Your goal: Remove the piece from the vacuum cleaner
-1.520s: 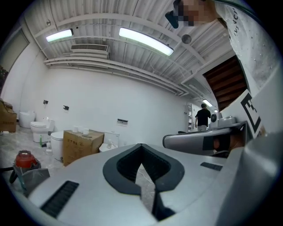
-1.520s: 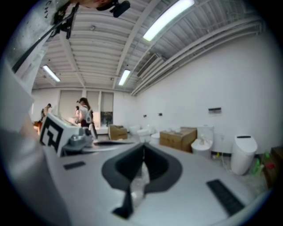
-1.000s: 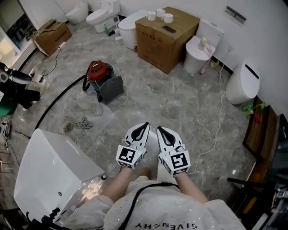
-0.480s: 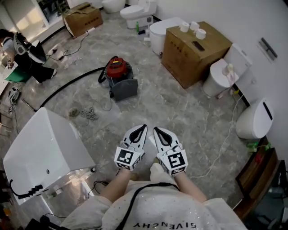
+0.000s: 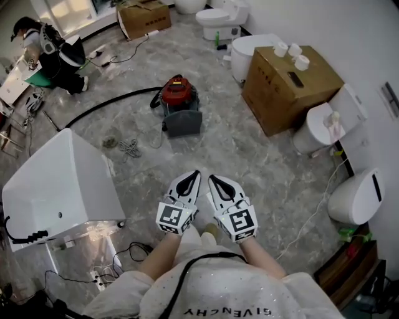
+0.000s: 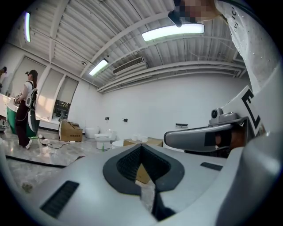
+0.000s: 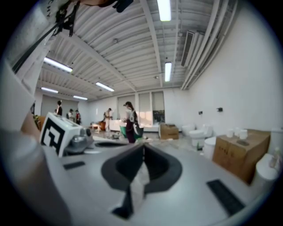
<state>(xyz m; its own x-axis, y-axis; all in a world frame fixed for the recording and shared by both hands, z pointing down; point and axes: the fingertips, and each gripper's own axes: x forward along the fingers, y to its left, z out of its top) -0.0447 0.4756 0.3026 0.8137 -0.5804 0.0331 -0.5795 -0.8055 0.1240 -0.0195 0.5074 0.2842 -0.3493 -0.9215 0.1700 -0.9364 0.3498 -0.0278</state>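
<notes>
Vacuum cleaner now nearer centre; left tongs, right tongs shut

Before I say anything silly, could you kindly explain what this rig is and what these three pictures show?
No robot here: a person holds a two-jaw tool in each hand. The head view looks steeply down from a camera on the head, showing the left gripper and right gripper side by side, both shut and empty. The two gripper views each look along one tool's own jaws into the room. On the grey floor ahead stands the red vacuum cleaner with its black hose, untouched; a cardboard box and toilets sit nearby.
</notes>
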